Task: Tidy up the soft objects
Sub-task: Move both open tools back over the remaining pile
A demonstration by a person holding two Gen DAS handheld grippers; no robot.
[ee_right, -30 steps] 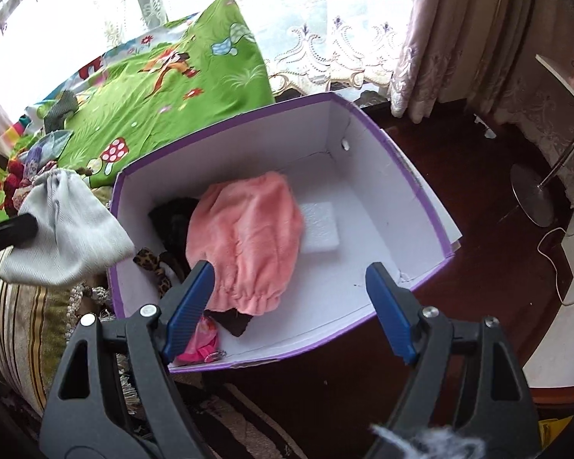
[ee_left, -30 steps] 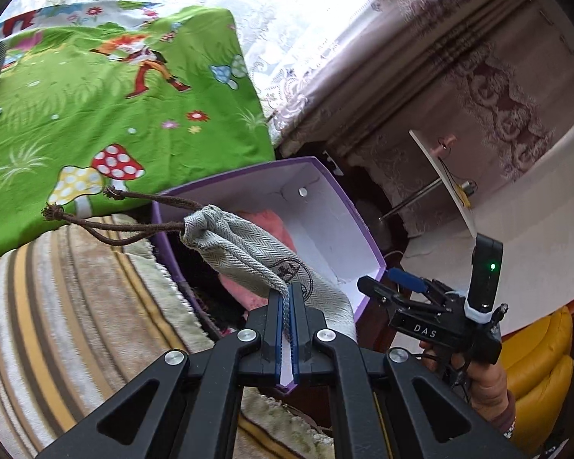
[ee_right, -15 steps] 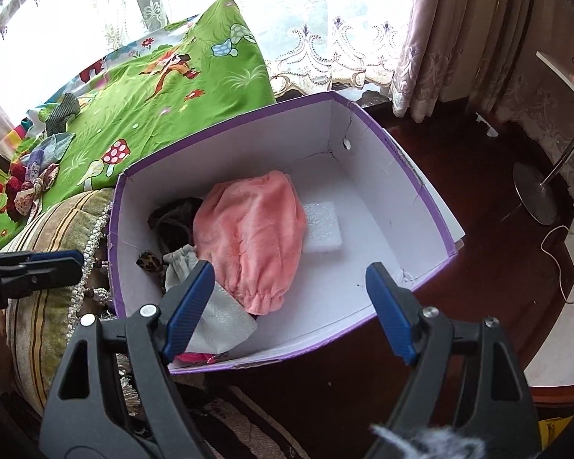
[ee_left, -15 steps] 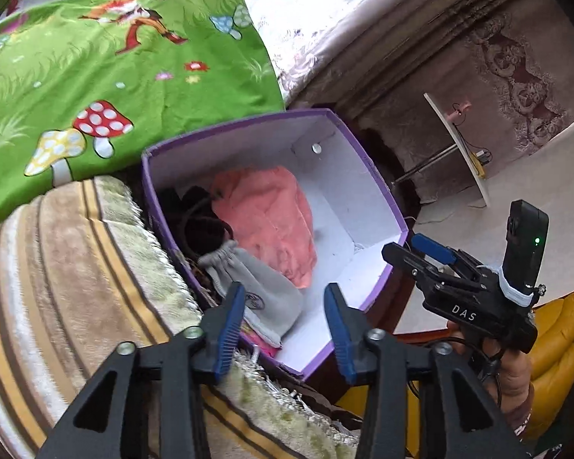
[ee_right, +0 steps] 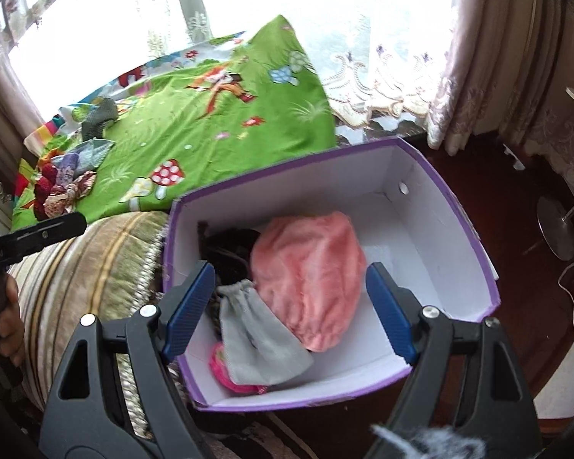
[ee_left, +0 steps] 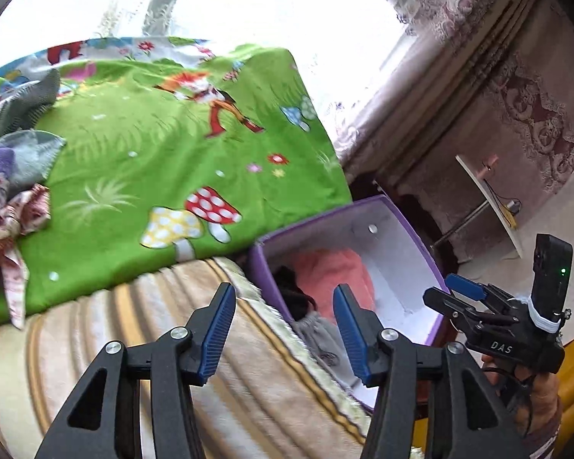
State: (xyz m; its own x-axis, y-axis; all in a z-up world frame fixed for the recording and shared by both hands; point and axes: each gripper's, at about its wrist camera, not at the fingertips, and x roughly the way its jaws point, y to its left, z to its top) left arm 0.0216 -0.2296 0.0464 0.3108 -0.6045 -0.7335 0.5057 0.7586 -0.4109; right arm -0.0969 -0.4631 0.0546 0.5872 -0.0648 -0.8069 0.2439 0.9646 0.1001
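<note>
Grey pouch (ee_right: 262,338) in box (ee_right: 455,206) (jaws apart)

The left gripper (ee_left: 283,329) has just been opening, nothing between its jaws. The right gripper (ee_right: 287,306) gapes wide and empty above the box (ee_right: 459,206).

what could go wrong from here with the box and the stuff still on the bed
The purple box sits on the floor beside the bed edge, so a low swing of the left gripper, whose jaws have just been opening with nothing between them, might knock it. The fabric pile is tangled, so one grab may lift several pieces.
</note>
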